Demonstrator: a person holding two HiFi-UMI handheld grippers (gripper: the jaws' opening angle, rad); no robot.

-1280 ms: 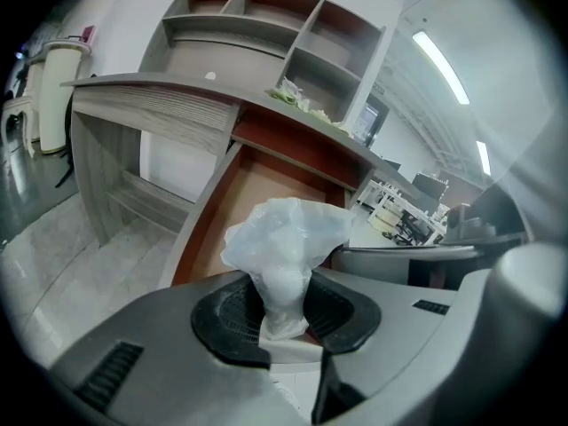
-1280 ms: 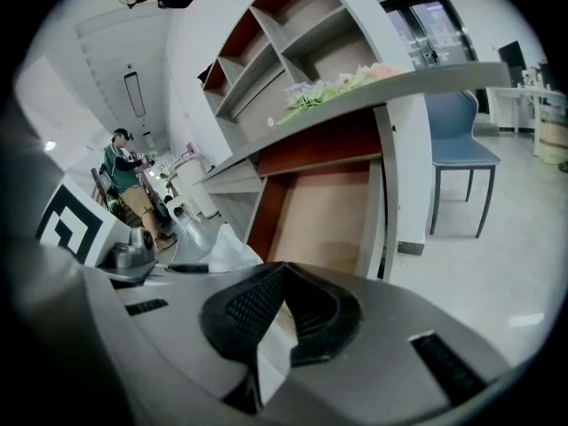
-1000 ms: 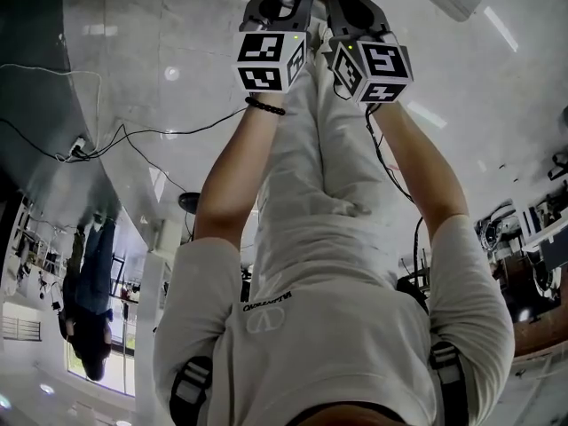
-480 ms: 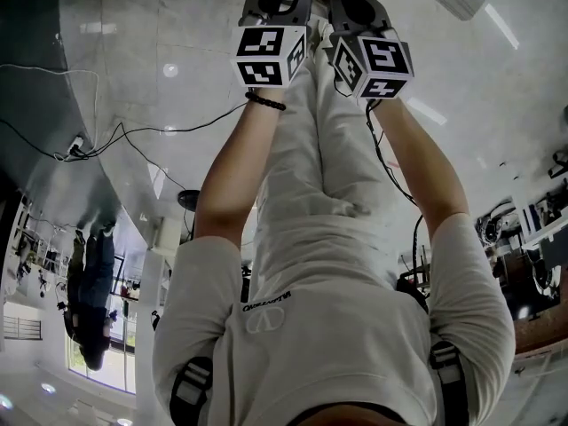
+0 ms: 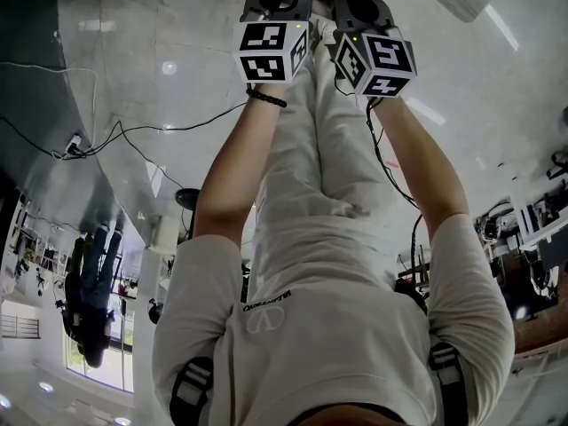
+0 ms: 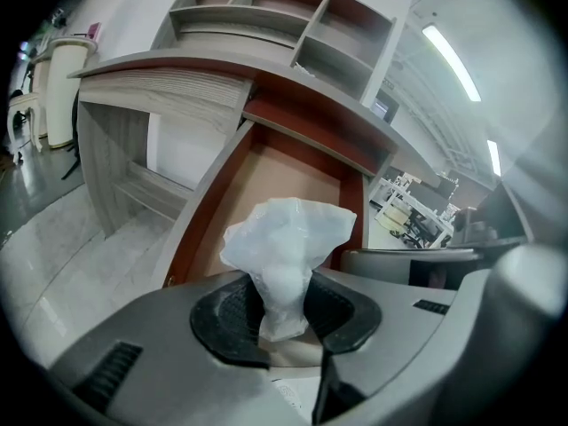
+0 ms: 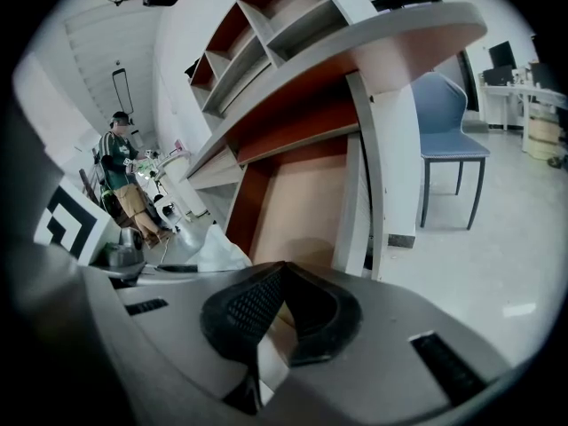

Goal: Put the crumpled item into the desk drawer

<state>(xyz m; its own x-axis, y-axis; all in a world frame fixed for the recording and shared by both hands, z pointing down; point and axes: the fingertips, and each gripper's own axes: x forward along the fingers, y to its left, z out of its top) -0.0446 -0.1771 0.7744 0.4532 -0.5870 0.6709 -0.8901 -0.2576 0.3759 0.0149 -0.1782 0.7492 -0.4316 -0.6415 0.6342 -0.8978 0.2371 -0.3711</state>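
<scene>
Left gripper view: left gripper [image 6: 284, 293] is clamped on the crumpled item [image 6: 288, 233], a thin white plastic-looking wad. Its lower end is pinched between the black pads [image 6: 229, 313] and the bulk flares out past the tips at 12 o'clock. Jaws stand partway apart, only as wide as the pinched neck. The item hangs in the air in front of the open drawer [image 6: 297, 180], whose brown inside runs off toward 1 o'clock under the desk top [image 6: 169, 87]. I cannot tell if it is over the cavity or short of the front edge. Open shelves [image 6: 266, 7] sit on the desk at 12 o'clock. Right gripper view: right gripper [image 7: 282, 272] is empty, pad tips meeting in a point with nothing between them. The drawer is straight ahead at 12, the item shows at 9 o'clock just beside this gripper, and a blue chair [image 7: 448, 122] stands on the floor at 2 o'clock. Head view: both grippers sit side by side at the top, close but apart, left at 11 and right at 1, marker cubes toward the camera. The item peeks past the left one at the frame's top edge.
</scene>
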